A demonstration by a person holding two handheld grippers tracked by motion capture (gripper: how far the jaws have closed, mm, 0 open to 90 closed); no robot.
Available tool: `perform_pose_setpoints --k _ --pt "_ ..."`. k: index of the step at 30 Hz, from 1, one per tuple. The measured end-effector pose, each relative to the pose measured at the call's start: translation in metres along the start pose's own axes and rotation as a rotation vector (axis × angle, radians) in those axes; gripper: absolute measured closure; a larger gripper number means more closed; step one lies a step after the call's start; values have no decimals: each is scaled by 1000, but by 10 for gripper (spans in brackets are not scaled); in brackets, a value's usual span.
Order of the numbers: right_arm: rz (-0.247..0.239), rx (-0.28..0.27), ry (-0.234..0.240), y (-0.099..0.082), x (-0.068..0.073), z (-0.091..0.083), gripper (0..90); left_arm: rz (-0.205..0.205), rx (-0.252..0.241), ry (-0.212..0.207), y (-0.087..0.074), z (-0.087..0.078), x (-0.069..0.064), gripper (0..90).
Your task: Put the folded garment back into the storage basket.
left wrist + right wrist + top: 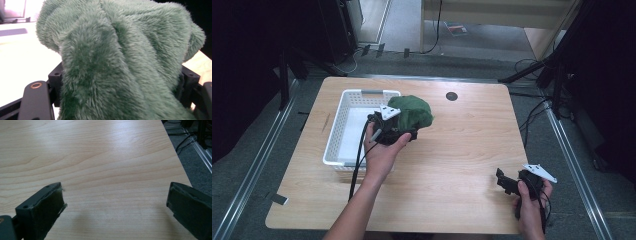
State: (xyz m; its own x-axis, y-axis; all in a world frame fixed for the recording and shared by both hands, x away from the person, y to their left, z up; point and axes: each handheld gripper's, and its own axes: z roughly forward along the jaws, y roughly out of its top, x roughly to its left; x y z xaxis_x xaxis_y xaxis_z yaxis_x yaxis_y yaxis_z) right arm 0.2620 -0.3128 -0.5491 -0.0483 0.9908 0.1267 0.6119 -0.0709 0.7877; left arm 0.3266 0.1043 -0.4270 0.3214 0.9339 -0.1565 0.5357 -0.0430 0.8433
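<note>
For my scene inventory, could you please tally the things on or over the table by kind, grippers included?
Green plush cloth: 1
White basket: 1
Grippers: 2, the left gripper and the right gripper
Total: 4

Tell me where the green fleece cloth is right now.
In the high view the green fleece cloth is bunched in the left tool, held over the right rim of the white basket, left of the table's middle.
</note>
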Motion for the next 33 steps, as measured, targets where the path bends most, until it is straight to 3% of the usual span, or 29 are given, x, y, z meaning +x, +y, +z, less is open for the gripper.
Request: perform_pose_setpoints --k 16,33 --pt "-3 1 -4 0 0 0 11 -36 -19 55 1 -15 46 227" --pt "4 -2 -5 0 0 0 11 -85 -15 179 -15 -3 103 227"
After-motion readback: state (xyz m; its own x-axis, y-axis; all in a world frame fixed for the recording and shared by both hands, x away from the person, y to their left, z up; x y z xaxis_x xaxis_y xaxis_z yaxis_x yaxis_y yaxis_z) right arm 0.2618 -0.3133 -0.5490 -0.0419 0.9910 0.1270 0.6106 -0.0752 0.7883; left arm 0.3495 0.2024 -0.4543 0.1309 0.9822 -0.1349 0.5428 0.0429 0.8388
